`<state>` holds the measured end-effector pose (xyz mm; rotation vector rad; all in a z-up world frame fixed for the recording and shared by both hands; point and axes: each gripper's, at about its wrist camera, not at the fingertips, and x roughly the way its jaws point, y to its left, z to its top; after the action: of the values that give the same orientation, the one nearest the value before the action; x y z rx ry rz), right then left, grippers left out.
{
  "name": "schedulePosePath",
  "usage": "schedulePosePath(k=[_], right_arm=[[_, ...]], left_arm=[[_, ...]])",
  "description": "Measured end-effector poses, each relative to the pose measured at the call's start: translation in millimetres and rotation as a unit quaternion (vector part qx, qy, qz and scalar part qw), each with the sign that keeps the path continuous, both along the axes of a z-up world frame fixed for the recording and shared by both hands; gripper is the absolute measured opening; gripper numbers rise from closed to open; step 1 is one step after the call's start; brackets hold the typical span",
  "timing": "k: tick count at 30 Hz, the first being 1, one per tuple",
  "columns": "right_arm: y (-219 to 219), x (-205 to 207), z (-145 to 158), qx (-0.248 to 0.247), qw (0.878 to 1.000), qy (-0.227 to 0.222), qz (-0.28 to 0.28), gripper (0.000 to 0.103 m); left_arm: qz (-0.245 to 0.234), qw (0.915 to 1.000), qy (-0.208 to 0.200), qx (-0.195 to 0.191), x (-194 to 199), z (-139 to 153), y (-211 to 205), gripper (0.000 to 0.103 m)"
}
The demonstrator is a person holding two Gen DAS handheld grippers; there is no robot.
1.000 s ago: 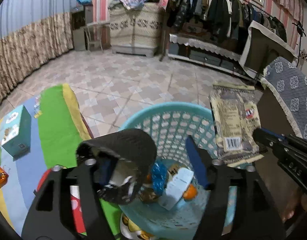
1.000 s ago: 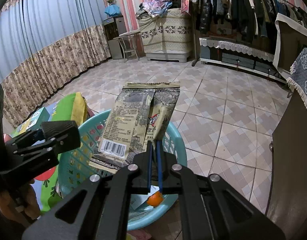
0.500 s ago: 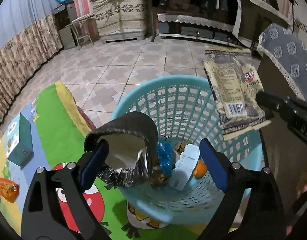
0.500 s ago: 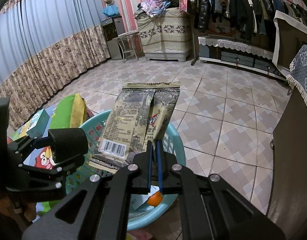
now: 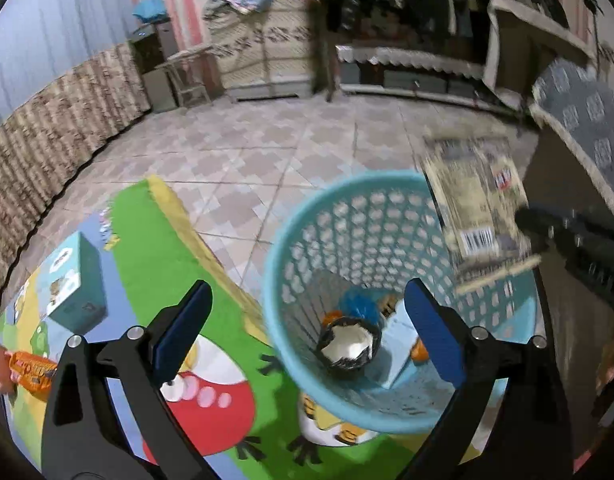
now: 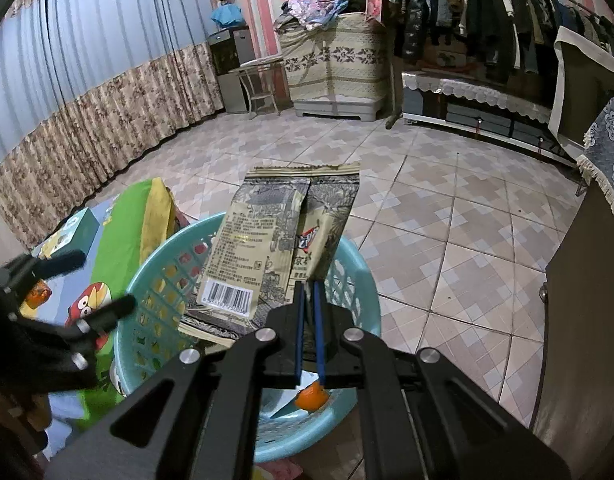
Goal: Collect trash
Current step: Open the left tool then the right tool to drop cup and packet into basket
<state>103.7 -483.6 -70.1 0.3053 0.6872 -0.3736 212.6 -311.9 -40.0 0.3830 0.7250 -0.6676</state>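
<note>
A light blue plastic basket stands on the floor by a cartoon play mat. A black crumpled cup lies inside it among a blue wrapper and orange bits. My left gripper is open and empty above the basket's near rim. My right gripper is shut on a tan snack bag, held over the basket; the bag also shows in the left wrist view.
A teal box and an orange wrapper lie on the mat at left. A dark wooden cabinet stands at right. Tiled floor, a clothes rack and curtains lie beyond.
My left gripper opened and the black cup dropped from it into the basket. The left gripper then shifted back and left. The right gripper with the bag stayed still.
</note>
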Motion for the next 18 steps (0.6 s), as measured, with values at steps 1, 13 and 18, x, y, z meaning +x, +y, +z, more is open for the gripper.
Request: schedulePosePath(k=[1, 13, 18], right_arm=[[2.7, 1.7, -1.5, 0.0, 1.0, 0.002, 0.003, 0.005], [23.5, 32.0, -23.2, 0.013, 0.998, 0.046, 0.028, 0.017], [24.9, 34.0, -25.1, 0.016, 0.998, 0.048, 0.024, 0.061]], left_arm=[[0.011, 0.9999, -0.001, -0.011, 3.9, 3.5, 5.7, 0.095], [0.081, 0.993, -0.02, -0.083, 27.1, 27.8, 48.3, 0.097], [0.088, 0.9923, -0.027, -0.083, 28.2, 27.1, 58.1, 0.097]])
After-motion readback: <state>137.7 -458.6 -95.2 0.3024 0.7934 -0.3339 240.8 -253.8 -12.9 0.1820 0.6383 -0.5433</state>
